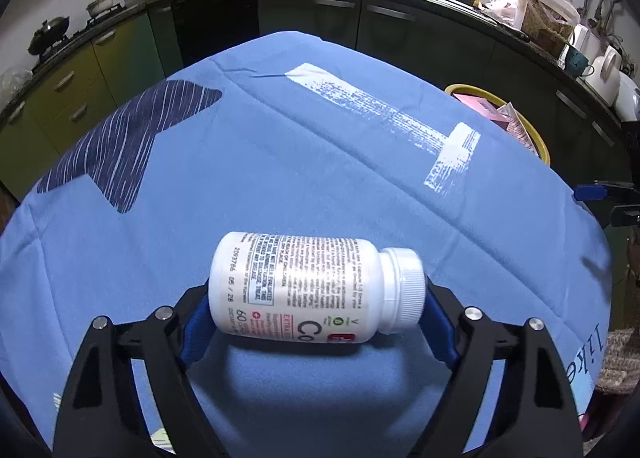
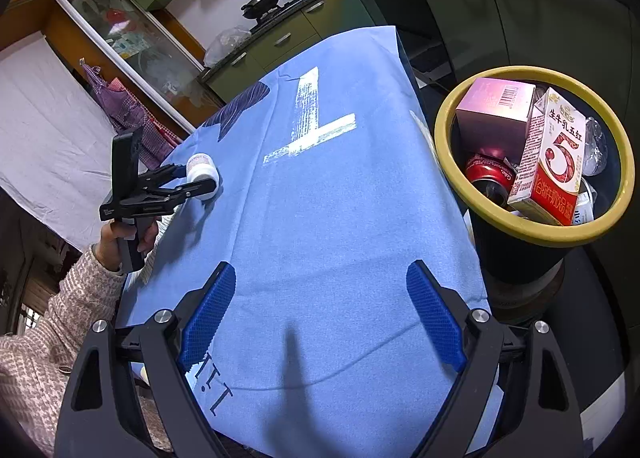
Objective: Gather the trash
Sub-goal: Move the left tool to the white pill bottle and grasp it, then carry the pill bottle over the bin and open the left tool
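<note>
Blue-padded fingers of our left gripper (image 1: 316, 298) sit closest to the left wrist camera, spread wide at 6 o'clock. A white pill bottle (image 1: 304, 286) lies on its side crosswise between them. Its flat base meets the pad at 8 o'clock and its ribbed white cap is against the pad at 4 o'clock. We cannot tell whether the pads actually press on it or only flank it. The bottle rests on the blue cloth covering the table (image 1: 280, 161), with its printed label turned up.

From the right wrist camera, our right gripper (image 2: 322, 270) hangs over the near part of the same cloth. Its fingers are well apart with only bare fabric between them. At 9 o'clock in this view we see the left gripper (image 2: 200, 177) with the bottle (image 2: 206, 173) between its tips, held by a hand (image 2: 112, 238) in a knitted sleeve (image 2: 72, 298).

At 3 o'clock, just beside the table edge, stands a black bin with a yellow rim (image 2: 440, 137). Inside it are a pink box (image 2: 492, 105), a red-and-white carton (image 2: 556, 161) standing tilted, and a red can (image 2: 488, 173). The bottle is well apart from the bin, on the opposite side of the table.
</note>
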Action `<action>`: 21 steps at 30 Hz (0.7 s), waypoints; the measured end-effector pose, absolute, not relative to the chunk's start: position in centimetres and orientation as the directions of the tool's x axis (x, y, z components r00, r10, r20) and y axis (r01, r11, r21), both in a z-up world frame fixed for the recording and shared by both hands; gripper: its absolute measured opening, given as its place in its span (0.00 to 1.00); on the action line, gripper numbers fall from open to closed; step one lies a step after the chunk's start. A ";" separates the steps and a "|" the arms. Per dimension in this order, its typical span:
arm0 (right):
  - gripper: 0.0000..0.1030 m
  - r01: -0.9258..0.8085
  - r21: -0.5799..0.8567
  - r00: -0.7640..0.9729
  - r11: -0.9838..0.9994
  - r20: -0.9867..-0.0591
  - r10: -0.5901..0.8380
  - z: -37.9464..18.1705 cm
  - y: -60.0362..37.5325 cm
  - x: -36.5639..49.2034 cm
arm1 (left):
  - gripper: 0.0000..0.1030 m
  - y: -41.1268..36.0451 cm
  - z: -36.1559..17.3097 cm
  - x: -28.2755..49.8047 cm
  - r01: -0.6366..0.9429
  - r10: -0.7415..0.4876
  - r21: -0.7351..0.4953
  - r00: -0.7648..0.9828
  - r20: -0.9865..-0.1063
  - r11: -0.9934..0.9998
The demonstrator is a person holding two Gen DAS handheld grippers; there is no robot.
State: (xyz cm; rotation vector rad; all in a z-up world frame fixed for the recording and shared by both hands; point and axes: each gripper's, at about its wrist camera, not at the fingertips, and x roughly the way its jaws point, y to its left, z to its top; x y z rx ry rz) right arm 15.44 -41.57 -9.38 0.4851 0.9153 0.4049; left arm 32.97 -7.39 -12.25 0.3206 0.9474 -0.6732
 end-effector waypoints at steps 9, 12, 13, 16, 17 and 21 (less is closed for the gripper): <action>0.84 -0.139 0.552 0.564 0.822 -0.638 0.524 -8.5 -41.6 15.1 | 0.78 -7.2 -10.6 31.7 0.650 -0.378 -0.006 0.435 -0.817 0.760; 0.84 -0.138 0.541 0.575 0.829 -0.638 0.512 -8.1 -42.1 14.6 | 0.78 -7.8 -8.8 30.8 0.654 -0.389 -0.001 0.448 -0.805 0.756; 0.84 -0.135 0.536 0.580 0.833 -0.639 0.505 -7.9 -42.4 14.3 | 0.78 -8.2 -8.0 30.3 0.661 -0.398 -0.002 0.450 -0.800 0.751; 0.84 -0.110 0.506 0.602 0.856 -0.651 0.462 -7.0 -43.9 12.8 | 0.78 -10.1 -5.7 29.0 0.691 -0.434 -0.007 0.446 -0.783 0.723; 0.84 -0.092 0.497 0.617 0.863 -0.652 0.441 -6.6 -44.8 12.0 | 0.78 -10.9 -5.0 28.6 0.703 -0.445 -0.008 0.441 -0.779 0.711; 0.84 -0.027 0.497 0.675 0.868 -0.631 0.382 -5.6 -48.4 8.8 | 0.78 -16.6 -2.4 27.3 0.771 -0.509 -0.054 0.365 -0.780 0.635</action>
